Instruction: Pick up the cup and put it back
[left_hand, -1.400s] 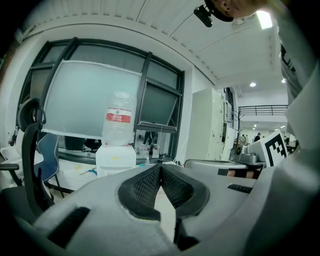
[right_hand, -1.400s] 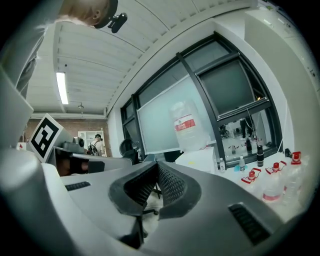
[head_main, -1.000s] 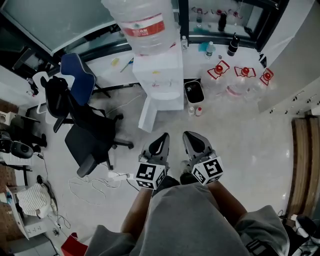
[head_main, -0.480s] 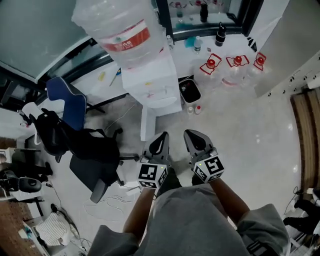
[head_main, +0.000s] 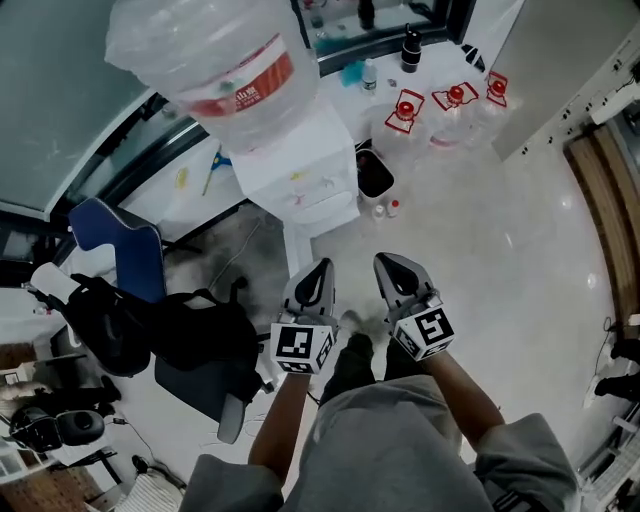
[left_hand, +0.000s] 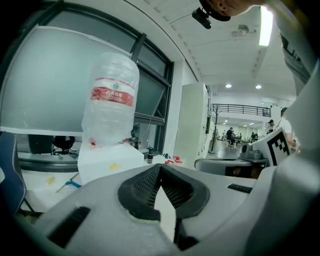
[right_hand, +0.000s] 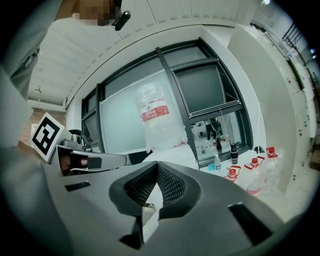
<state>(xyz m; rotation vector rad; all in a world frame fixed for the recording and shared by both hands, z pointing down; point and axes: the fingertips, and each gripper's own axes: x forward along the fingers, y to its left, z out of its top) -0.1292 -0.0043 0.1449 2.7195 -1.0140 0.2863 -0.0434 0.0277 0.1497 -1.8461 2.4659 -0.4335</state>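
Over glossy floor (head_main: 500, 260), facing water dispenser (head_main: 310, 180) near black office chair (head_main: 200, 330). Holding left hand-held gripper (head_main: 320, 270) and right hand-held gripper (head_main: 390, 265) clenched, empty.

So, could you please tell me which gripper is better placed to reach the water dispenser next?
Left, marginally. In the head view the left gripper sits directly in front of the water dispenser, while the right gripper is offset towards the black bin. Both are shut and empty.
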